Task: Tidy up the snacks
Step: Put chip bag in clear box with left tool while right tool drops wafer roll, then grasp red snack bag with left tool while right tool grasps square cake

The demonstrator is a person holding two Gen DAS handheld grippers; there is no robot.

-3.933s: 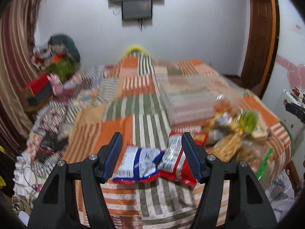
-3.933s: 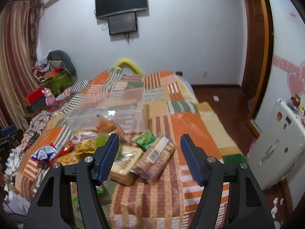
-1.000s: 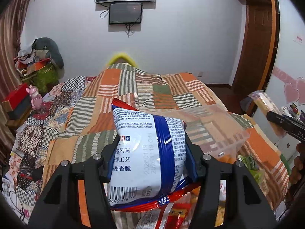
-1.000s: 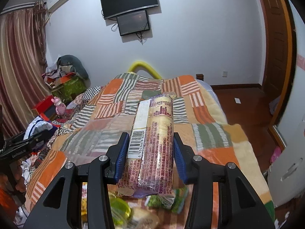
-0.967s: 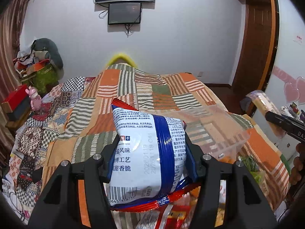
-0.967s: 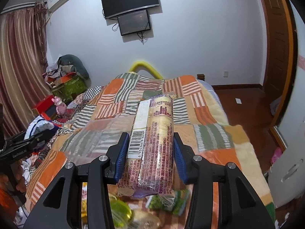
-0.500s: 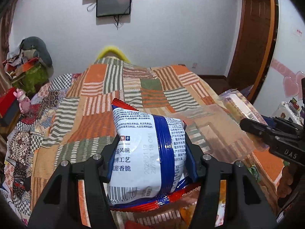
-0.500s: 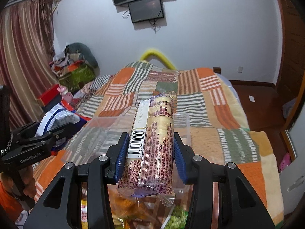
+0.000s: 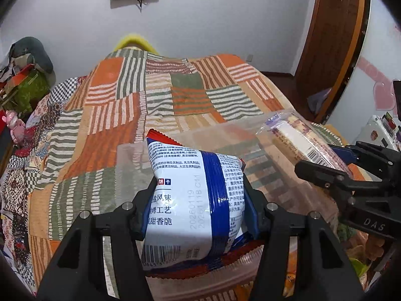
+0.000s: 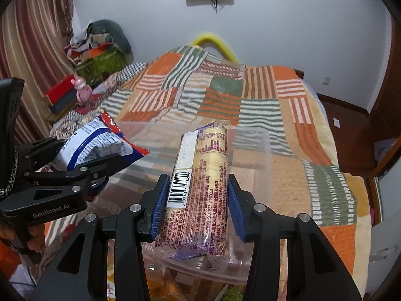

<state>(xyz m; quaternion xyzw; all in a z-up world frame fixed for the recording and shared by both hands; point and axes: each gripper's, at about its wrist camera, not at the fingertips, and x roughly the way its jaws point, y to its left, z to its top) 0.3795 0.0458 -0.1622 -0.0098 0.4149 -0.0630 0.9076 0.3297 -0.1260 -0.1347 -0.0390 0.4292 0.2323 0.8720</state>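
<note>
My left gripper (image 9: 199, 195) is shut on a white, blue and red snack bag (image 9: 193, 200), held above a clear plastic bin (image 9: 130, 175) on the bed. My right gripper (image 10: 198, 195) is shut on a long clear-wrapped biscuit pack (image 10: 200, 190), held over the same bin (image 10: 260, 168). The right gripper (image 9: 325, 160) and its biscuit pack (image 9: 300, 140) show at the right of the left wrist view. The left gripper (image 10: 100, 161) and its bag (image 10: 97, 143) show at the left of the right wrist view. More snacks (image 10: 165, 286) lie below, near the bin's front edge.
The bed carries an orange, green and white patchwork blanket (image 9: 175, 92). Clutter and a red box (image 10: 62, 92) sit left of the bed. A wooden door (image 9: 333, 42) and a white cabinet (image 9: 378, 130) stand at the right. A yellow headboard (image 10: 213, 40) is at the far end.
Both grippers picked up their packs from the bed, lifted them and moved forward over the clear bin, coming closer to each other.
</note>
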